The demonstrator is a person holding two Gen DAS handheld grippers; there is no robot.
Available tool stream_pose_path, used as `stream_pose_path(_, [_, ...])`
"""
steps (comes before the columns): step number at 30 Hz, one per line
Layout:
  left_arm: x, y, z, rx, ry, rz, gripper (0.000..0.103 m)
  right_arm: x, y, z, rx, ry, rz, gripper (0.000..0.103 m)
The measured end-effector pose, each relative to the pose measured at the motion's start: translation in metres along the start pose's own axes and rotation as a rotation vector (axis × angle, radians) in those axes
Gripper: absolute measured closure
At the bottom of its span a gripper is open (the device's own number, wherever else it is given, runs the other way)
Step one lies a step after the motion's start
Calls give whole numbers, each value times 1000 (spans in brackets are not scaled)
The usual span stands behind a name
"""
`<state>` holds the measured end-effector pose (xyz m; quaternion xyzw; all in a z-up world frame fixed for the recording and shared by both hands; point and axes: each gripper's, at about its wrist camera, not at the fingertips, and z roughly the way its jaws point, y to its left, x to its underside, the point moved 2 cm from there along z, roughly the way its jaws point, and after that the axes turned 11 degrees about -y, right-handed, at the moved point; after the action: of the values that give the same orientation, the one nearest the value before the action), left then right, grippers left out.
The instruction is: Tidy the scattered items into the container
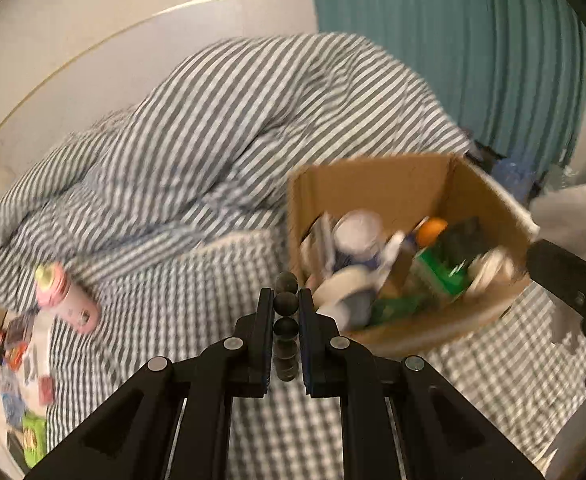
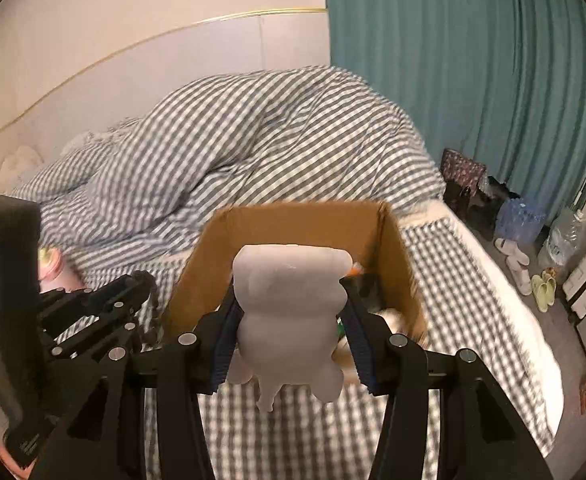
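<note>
Tongs in my right hand pinched the soft grey plush toy by its flanks above the cardboard box on the bed so it could drop in, while my left tongs gripped a string of dark beads beside the box.

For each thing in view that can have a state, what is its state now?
Left gripper: shut on a string of dark beads.
Right gripper: shut on a grey plush toy.
Box: open, partly filled, standing on the bed.
Pink bottle: lying on the bed, outside the box.
Duvet: crumpled in a heap.
Curtain: drawn.
</note>
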<state>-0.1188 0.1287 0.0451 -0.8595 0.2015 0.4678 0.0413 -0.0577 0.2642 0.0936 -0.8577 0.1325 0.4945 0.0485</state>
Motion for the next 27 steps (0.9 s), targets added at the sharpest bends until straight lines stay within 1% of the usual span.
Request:
stream_pose_path(3, [-20,-14,16,20,-9,9,92,-8,-13,25,21,16,13,54])
stream_pose_path(6, [-28,-25,38,48,7,-3,92,-8,-26,56,50,42,23,52])
stream_pose_path(7, [-28,-29,45,50,10,2,90,-6,-30,66,56,56,21,30])
stream_pose_path(8, [-27,-33,51,51,10,9,87,-3,-32,76,77,85,15,6])
stream_pose_path(9, [-25,-37,58,52,17,22,62,1,-36,85,111,106,7,5])
stream_pose_path(10, [-23,-41,65,30,34,40,14,4,-38,88,133,101,7,5])
stream_pose_path(11, [-20,-44,69,-10,34,54,0,7,-41,90,140,99,14,5])
stream_pose_path(12, [-18,-45,69,-43,8,65,0,9,-43,92,129,103,25,5])
stream_pose_path(13, [-15,-46,68,-50,-15,77,0,11,-45,92,119,109,38,5])
stream_pose_path(14, [-13,-47,69,-42,-19,85,0,12,-46,93,116,114,46,5])
stream_pose_path(19, [-6,-43,70,-60,3,79,0,17,-47,87,123,115,45,5])
stream_pose_path(24, [-8,-36,60,-73,1,64,0,10,-45,61,117,82,47,5])
stream_pose_path(27, [-8,-27,44,-100,-15,41,0,9,-43,38,96,48,52,5])
